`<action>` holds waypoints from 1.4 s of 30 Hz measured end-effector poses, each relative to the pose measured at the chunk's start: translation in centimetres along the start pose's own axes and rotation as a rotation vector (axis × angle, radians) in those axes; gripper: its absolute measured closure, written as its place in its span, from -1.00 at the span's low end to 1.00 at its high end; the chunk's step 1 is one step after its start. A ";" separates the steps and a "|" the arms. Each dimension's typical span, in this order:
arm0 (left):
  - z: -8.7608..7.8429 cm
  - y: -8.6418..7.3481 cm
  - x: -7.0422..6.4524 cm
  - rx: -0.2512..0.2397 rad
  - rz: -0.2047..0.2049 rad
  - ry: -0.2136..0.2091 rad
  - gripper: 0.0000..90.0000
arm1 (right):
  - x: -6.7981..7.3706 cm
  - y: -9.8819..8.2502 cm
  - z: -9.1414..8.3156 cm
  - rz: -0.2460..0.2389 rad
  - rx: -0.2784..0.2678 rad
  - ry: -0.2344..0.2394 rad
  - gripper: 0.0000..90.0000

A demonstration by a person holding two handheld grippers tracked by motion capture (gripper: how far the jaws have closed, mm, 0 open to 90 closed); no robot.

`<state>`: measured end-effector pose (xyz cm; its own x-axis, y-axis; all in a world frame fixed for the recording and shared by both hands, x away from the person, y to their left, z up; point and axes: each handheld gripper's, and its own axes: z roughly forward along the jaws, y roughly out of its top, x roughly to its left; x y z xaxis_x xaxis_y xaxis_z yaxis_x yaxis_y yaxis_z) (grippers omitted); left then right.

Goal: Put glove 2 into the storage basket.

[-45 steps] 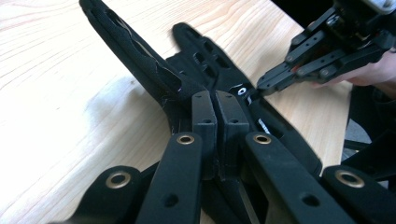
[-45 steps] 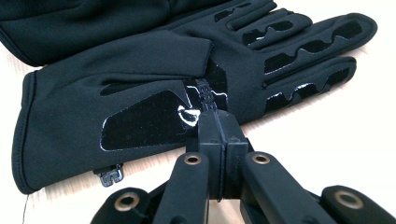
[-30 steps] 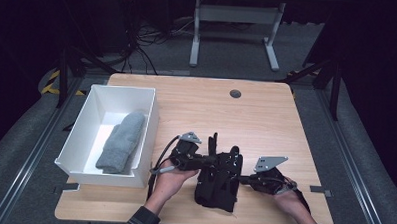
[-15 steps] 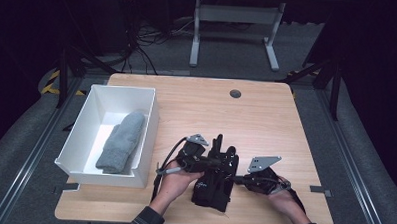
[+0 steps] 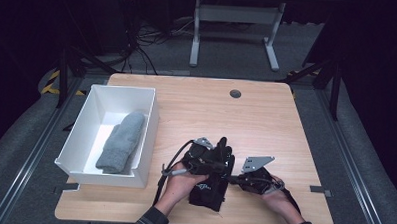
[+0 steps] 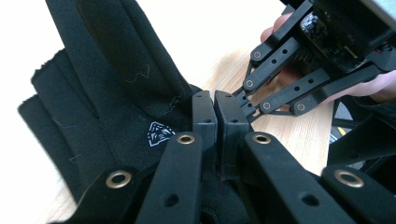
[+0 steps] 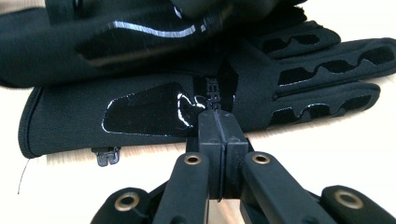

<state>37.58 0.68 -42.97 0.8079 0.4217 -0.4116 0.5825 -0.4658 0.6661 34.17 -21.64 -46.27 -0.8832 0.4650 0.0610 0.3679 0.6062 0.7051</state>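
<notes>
A pair of black gloves (image 5: 210, 177) lies near the front edge of the wooden desk (image 5: 266, 119), cuffs toward the person and fingers pointing away. The left tongs (image 6: 215, 109) are closed tight, their tips on the upper glove's fabric by a small white logo (image 6: 159, 134). The right tongs (image 7: 219, 128) are likewise pressed together, tips at the edge of the lower glove's palm. To the left, a white bin (image 5: 80, 143) holding a grey mitten (image 5: 121, 142) sits at the desk's left edge. The far half of the desk is bare wood.
</notes>
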 end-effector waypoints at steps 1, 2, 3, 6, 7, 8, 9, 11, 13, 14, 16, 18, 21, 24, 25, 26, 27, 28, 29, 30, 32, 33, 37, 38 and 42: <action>0.2 0.0 0.0 0.007 0.000 0.000 0.96 | 0.1 0.1 0.1 -0.001 0.000 0.001 1.00; 0.4 -0.1 0.1 0.014 -0.004 -0.002 0.96 | 0.1 0.1 0.1 -0.002 0.000 0.001 1.00; 0.5 -0.2 0.2 0.020 -0.006 -0.003 0.96 | 0.1 0.1 0.2 -0.002 0.000 0.000 1.00; 0.8 -0.4 0.4 0.021 -0.020 -0.007 0.95 | 0.2 0.2 0.2 -0.003 0.002 0.001 1.00; 0.8 -0.4 0.4 0.021 -0.020 -0.007 0.94 | 0.2 0.2 0.2 -0.003 0.002 0.001 1.00; 0.8 -0.4 0.4 0.019 -0.020 -0.008 0.94 | 0.1 0.1 0.2 -0.004 0.001 0.001 1.00; 0.8 -0.4 0.4 0.012 -0.022 -0.010 0.93 | 0.1 0.1 0.1 -0.002 -0.001 0.002 1.00; 0.6 -0.5 0.4 -0.001 -0.021 -0.018 0.82 | -0.2 0.0 -0.5 0.010 -0.018 -0.011 1.00; 0.5 -0.4 0.3 -0.010 -0.015 -0.016 0.77 | -0.4 -0.1 -0.7 0.012 -0.023 -0.014 0.97; 0.4 -0.5 0.2 -0.010 -0.013 -0.015 0.73 | -0.7 -0.3 -1.2 0.022 -0.034 -0.024 0.93; 0.4 -0.5 0.2 -0.014 -0.014 -0.017 0.72 | -1.4 -0.6 -1.9 0.044 -0.049 -0.044 0.86; 0.4 -0.7 0.0 -0.004 -0.011 -0.021 0.80 | -2.0 -1.0 -2.7 0.068 -0.066 -0.072 0.77; 0.5 -0.9 -0.4 0.011 -0.002 -0.031 0.97 | -2.7 -1.5 -3.3 0.091 -0.074 -0.104 0.59; 0.6 -1.3 -1.1 0.025 0.007 -0.044 1.00 | -3.4 -2.1 -3.6 0.110 -0.067 -0.131 0.36; 0.7 -1.5 -1.4 0.032 0.013 -0.042 1.00 | -3.6 -2.2 -3.7 0.115 -0.065 -0.140 0.30; 0.9 -1.6 -1.6 0.042 0.020 -0.045 1.00 | -3.8 -2.4 -3.7 0.123 -0.063 -0.149 0.24; 0.9 -1.8 -1.8 0.045 0.023 -0.041 1.00 | -3.9 -2.5 -3.7 0.129 -0.060 -0.155 0.19; 1.0 -2.0 -2.0 0.048 0.023 -0.045 1.00 | -4.0 -2.6 -3.7 0.134 -0.059 -0.168 0.12; 1.1 -2.1 -2.2 0.056 0.027 -0.045 1.00 | -4.2 -2.7 -3.7 0.134 -0.058 -0.184 0.05; 1.2 -2.2 -2.3 0.059 0.026 -0.047 1.00 | -4.3 -2.8 -3.7 0.139 -0.056 -0.193 0.01; 1.4 -2.4 -2.4 0.076 0.030 -0.052 1.00 | -4.6 -3.1 -3.7 0.143 -0.048 -0.214 -0.07; 1.6 -2.6 -2.5 0.087 0.030 -0.053 1.00 | -4.7 -3.2 -3.6 0.145 -0.047 -0.217 -0.10; 2.1 -2.7 -2.7 0.114 0.040 -0.049 1.00 | -5.3 -3.6 -3.6 0.157 -0.050 -0.246 -0.27; 2.2 -2.8 -2.8 0.124 0.044 -0.043 1.00 | -5.4 -3.6 -3.6 0.158 -0.049 -0.256 -0.32; 2.1 -2.9 -2.8 0.157 0.081 0.026 1.00 | -5.6 -3.9 -3.5 0.143 -0.055 -0.281 -0.46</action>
<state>33.77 -0.81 -45.06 0.8513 0.3968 -0.3433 0.5242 -0.6141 0.5900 36.68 -28.84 -46.89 -0.7060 0.7076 -0.0294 0.4598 0.4896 0.7408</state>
